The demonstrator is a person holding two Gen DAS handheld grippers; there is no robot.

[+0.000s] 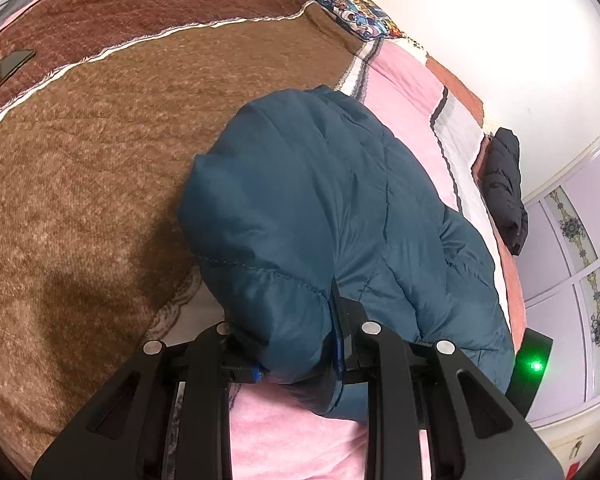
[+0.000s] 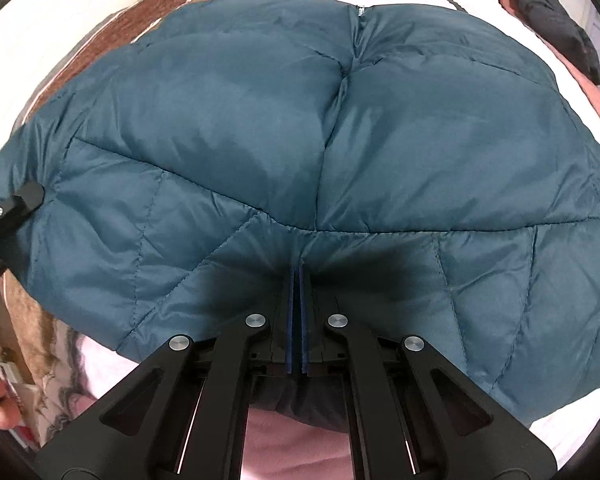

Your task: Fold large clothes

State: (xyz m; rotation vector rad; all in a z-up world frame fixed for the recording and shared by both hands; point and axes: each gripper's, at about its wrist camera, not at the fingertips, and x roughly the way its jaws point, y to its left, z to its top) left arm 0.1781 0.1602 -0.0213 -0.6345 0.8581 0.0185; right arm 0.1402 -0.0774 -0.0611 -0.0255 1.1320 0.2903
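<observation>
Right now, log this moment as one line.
stage: mid-fold | item: teal puffer jacket on bed | left gripper: shut on jacket edge | right gripper: shut on jacket hem | nearby: black garment

I log a bed [image 1: 404,92] under a brown fleece blanket [image 1: 100,152] with a white-edged darker band, over pink and grey striped bedding [image 1: 452,120]. A patterned pillow [image 1: 356,12] sits near a plain white wall [image 1: 500,20]. I note a pale wardrobe [image 1: 588,248] with floral panel doors, lit evenly and bright.
</observation>
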